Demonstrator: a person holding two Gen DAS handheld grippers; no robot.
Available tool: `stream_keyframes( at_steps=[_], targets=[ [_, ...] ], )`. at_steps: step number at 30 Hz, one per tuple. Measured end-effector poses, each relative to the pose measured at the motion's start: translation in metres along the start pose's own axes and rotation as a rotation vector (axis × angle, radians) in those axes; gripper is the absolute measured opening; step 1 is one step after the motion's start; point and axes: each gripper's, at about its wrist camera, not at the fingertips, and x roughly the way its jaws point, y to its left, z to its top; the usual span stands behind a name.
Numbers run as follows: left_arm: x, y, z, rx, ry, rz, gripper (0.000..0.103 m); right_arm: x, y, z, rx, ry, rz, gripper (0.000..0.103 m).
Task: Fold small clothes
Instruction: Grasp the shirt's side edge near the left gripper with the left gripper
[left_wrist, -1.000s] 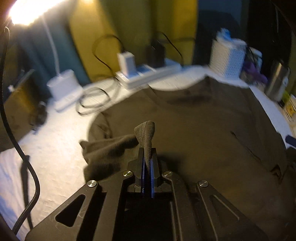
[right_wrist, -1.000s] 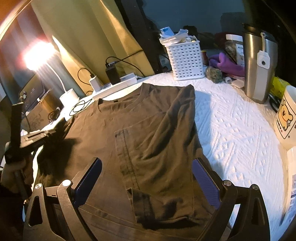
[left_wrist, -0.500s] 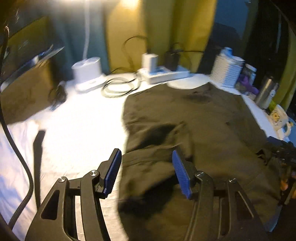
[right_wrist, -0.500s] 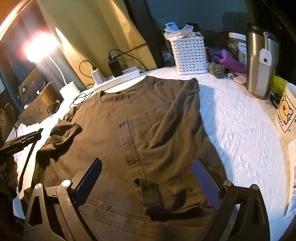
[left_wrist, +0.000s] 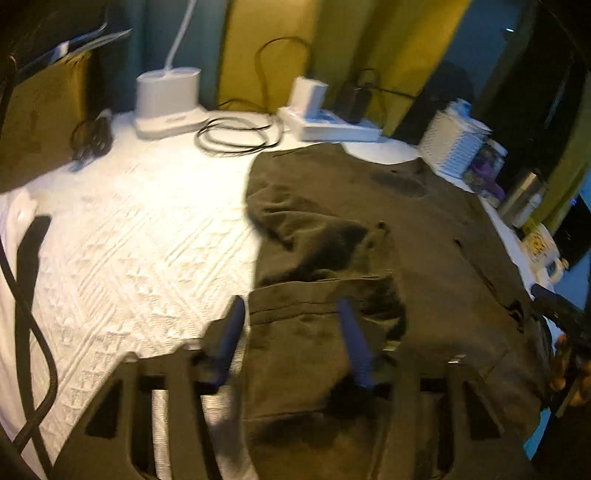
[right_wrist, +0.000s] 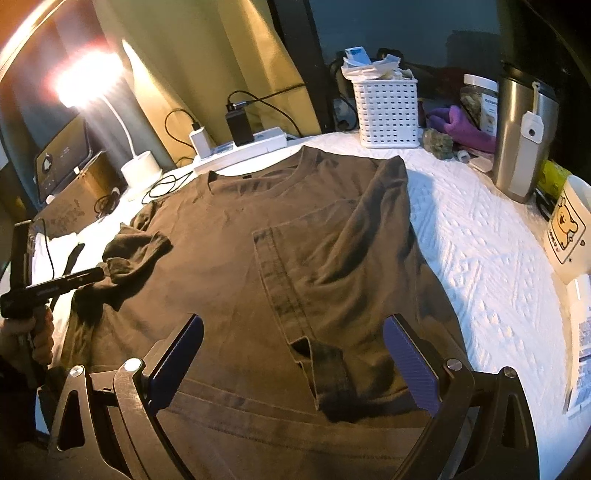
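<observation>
A dark brown T-shirt (right_wrist: 229, 258) lies flat on the white quilted cover (right_wrist: 480, 243), neck towards the far side. Its right side is folded inward over the body. The left sleeve (left_wrist: 295, 221) lies crumpled on the shirt's body. My left gripper (left_wrist: 293, 332) hovers at the shirt's left edge. Its jaws are closing, cloth lies between them, and the pads do not press on it. In the right wrist view the left gripper (right_wrist: 92, 275) points at that sleeve (right_wrist: 136, 247). My right gripper (right_wrist: 293, 363) stands open above the bottom hem, holding nothing.
Along the far edge stand a lamp base (left_wrist: 168, 99), a coiled cable (left_wrist: 236, 134), a power strip (right_wrist: 243, 149) with chargers and a white basket (right_wrist: 386, 110). A steel tumbler (right_wrist: 521, 136) and a mug (right_wrist: 569, 229) stand at the right. A cardboard box (left_wrist: 40, 122) sits far left.
The left gripper let go of the sleeve, which dropped onto the shirt. It pulled back to the shirt's left edge; its jaws opened wide, then narrowed. The right gripper barely moved.
</observation>
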Motion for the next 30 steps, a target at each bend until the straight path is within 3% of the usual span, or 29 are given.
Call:
stream_keyframes(
  at_steps=[2,3,10,14,17,20,21,23,25,30],
  targets=[
    [-0.004,-0.006,-0.002,0.019,0.0,-0.021,0.016,0.0,0.001,0.0,0.001,0.001,0.001,0.098],
    [-0.006,-0.009,-0.003,0.03,-0.005,-0.021,0.015,0.0,0.002,0.0,-0.001,0.0,0.002,0.098],
    [-0.024,-0.036,-0.011,0.115,-0.018,-0.072,0.014,-0.003,0.006,-0.002,-0.013,-0.001,0.008,0.098],
    [-0.016,-0.057,-0.024,0.18,0.056,-0.126,0.014,-0.005,0.004,-0.005,-0.007,-0.004,0.011,0.098],
    [-0.007,-0.067,-0.03,0.204,0.116,-0.12,0.014,-0.006,0.002,-0.008,-0.001,-0.005,0.011,0.098],
    [-0.018,-0.063,-0.02,0.203,0.072,-0.079,0.016,-0.008,-0.002,-0.01,0.002,-0.006,0.009,0.098],
    [-0.021,-0.059,-0.015,0.2,0.052,-0.053,0.018,-0.008,-0.004,-0.01,0.003,-0.006,0.007,0.098],
    [-0.022,-0.049,-0.007,0.177,0.03,-0.005,0.043,-0.008,-0.006,-0.01,0.006,-0.006,0.003,0.098],
    [-0.021,-0.031,0.003,0.115,0.006,0.032,0.054,-0.008,-0.009,-0.009,0.011,-0.008,0.002,0.098],
    [-0.003,-0.012,0.005,0.097,0.028,0.094,0.054,-0.006,-0.013,-0.009,0.015,-0.007,-0.004,0.098]
  ],
)
